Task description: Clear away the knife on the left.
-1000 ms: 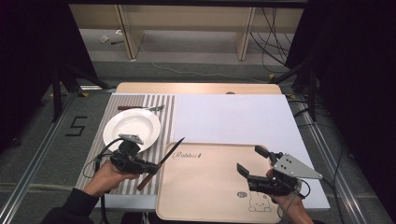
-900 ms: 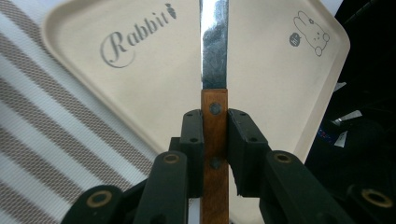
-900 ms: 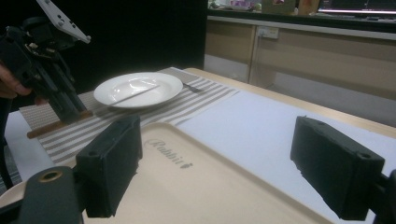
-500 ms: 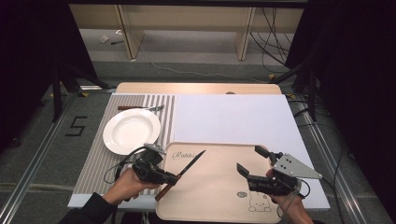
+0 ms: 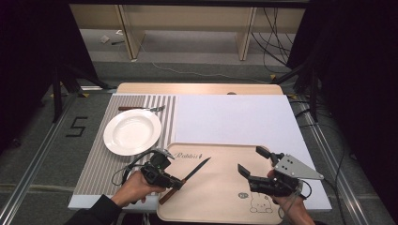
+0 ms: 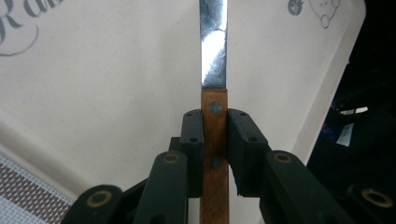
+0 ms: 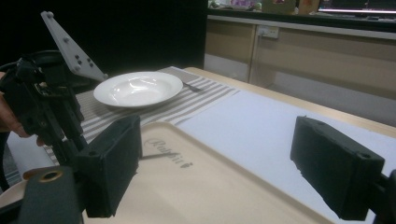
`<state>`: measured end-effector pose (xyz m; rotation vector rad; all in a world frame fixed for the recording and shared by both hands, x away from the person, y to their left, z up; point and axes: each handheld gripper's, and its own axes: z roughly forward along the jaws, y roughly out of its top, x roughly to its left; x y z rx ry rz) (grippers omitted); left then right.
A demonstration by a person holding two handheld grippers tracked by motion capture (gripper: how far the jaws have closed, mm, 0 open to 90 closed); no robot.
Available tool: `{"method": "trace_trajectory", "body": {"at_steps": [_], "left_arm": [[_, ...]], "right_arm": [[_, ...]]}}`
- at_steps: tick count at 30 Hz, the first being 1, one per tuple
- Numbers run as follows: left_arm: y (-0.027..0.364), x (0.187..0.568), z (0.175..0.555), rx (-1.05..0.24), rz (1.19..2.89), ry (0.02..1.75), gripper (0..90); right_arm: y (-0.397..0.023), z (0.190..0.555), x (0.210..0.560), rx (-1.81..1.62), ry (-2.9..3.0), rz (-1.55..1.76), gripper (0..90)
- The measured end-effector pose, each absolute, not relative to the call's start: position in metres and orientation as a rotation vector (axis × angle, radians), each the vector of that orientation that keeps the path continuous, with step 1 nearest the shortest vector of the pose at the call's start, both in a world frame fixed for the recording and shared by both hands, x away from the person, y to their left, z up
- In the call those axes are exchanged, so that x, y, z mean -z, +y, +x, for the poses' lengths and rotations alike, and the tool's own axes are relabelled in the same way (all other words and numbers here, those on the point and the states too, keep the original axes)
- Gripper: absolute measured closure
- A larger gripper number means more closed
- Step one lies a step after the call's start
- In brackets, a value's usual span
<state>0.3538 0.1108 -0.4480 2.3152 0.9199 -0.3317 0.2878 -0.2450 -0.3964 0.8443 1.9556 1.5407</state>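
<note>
My left gripper (image 5: pixel 172 183) is shut on the wooden handle of a knife (image 5: pixel 197 168). The steel blade points up and to the right over the left part of the beige tray (image 5: pixel 220 197). In the left gripper view both pads (image 6: pixel 192 135) press the riveted handle (image 6: pixel 215 123), and the blade (image 6: pixel 214 46) runs out over the tray (image 6: pixel 116 93). My right gripper (image 5: pixel 251 160) hovers over the tray's right side, open, with nothing between its wide-set pads (image 7: pixel 112 163).
A white plate (image 5: pixel 132 132) lies on the striped placemat (image 5: pixel 96 164), with a fork (image 5: pixel 141 108) beyond it. A white mat (image 5: pixel 234 119) covers the table's right half. The tray bears a printed word and a small cartoon figure (image 5: pixel 258 204). Dark stands flank the table.
My left gripper has carried the knife to the right and slightly down, from beside the plate to the tray's left edge. The right gripper has kept still.
</note>
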Motion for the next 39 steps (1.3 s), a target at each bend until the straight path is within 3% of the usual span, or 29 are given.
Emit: {"method": "trace_trajectory", "body": {"at_steps": [23,27,34,37,39], "left_arm": [[0.097,0.469,0.351,0.347,2.386,0.950,74.5],[0.097,0.462,0.351,0.402,2.340,0.906,59.0],[0.091,0.452,0.346,0.248,2.298,0.826,32.3],[0.087,0.449,0.342,0.159,2.315,0.781,26.2],[0.084,0.448,0.340,0.137,2.314,0.753,26.7]], "right_arm": [[-0.245,0.287,0.396,-1.544,1.956,0.844,17.7],[-0.245,0.287,0.396,-1.545,1.956,0.843,17.7],[-0.245,0.287,0.396,-1.546,1.956,0.844,17.7],[-0.245,0.288,0.396,-1.545,1.955,0.843,17.7],[-0.245,0.287,0.396,-1.545,1.956,0.842,17.7]]}}
